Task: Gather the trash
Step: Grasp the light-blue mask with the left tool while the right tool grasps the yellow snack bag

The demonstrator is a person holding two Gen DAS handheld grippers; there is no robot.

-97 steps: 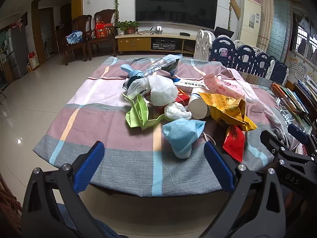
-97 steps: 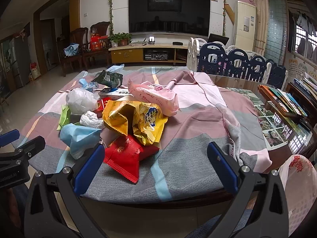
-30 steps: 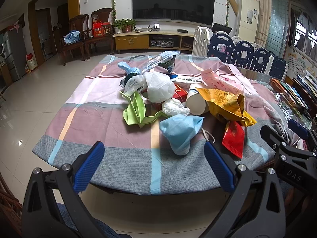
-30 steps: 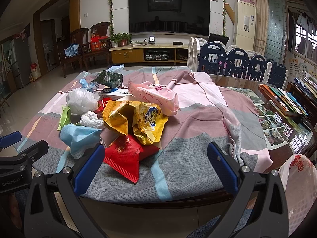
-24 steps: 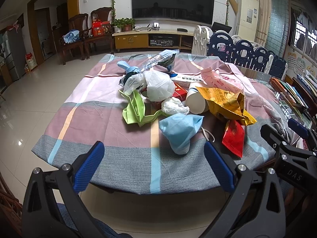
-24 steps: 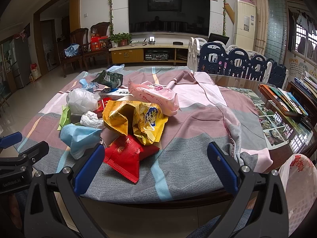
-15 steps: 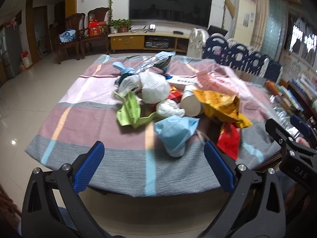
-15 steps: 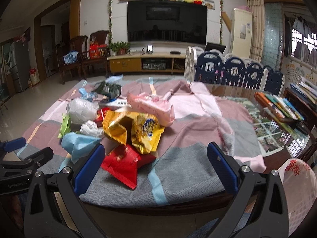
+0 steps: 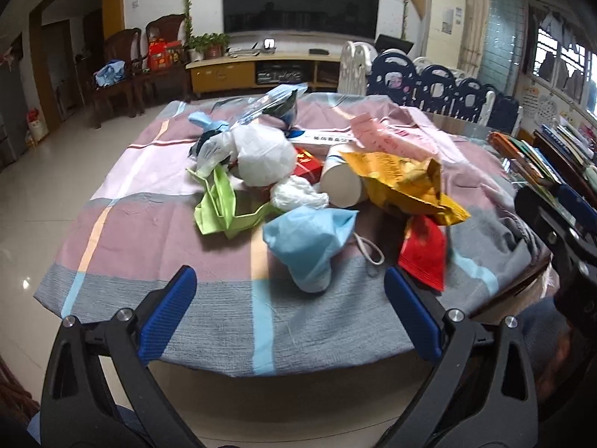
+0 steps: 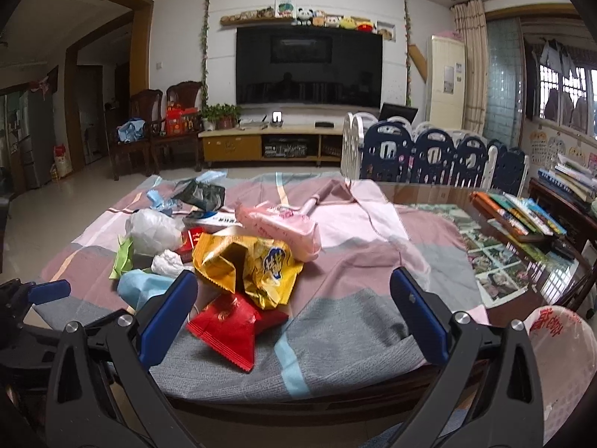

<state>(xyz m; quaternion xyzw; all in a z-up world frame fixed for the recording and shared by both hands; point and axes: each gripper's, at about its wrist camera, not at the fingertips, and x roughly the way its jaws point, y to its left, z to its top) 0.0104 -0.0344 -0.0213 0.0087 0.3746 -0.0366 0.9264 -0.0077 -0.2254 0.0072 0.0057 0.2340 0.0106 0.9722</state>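
A pile of trash lies on the checked tablecloth [image 9: 156, 224]: a light blue bag [image 9: 309, 239], a red wrapper [image 9: 425, 257], a yellow snack bag [image 9: 399, 183], a paper cup [image 9: 341, 183], a green bag [image 9: 218, 205], a white bag [image 9: 265, 156] and a pink packet [image 9: 377, 136]. My left gripper [image 9: 289, 313] is open and empty at the table's near edge, facing the blue bag. My right gripper [image 10: 293, 310] is open and empty, facing the red wrapper [image 10: 233, 323] and yellow bag [image 10: 250, 265]. The right gripper's fingers [image 9: 574, 209] show in the left wrist view.
A white plastic bag with red print [image 10: 559, 358] hangs at the table's right corner. Books [image 10: 522, 216] and photos lie on the glass top at right. A blue and white play fence [image 10: 429, 156], chairs [image 10: 149, 130] and a TV stand [image 10: 268, 145] stand beyond.
Both grippers have shifted slightly and tilted; the right wrist view now looks higher into the room. The trash has not moved and both grippers stay open.
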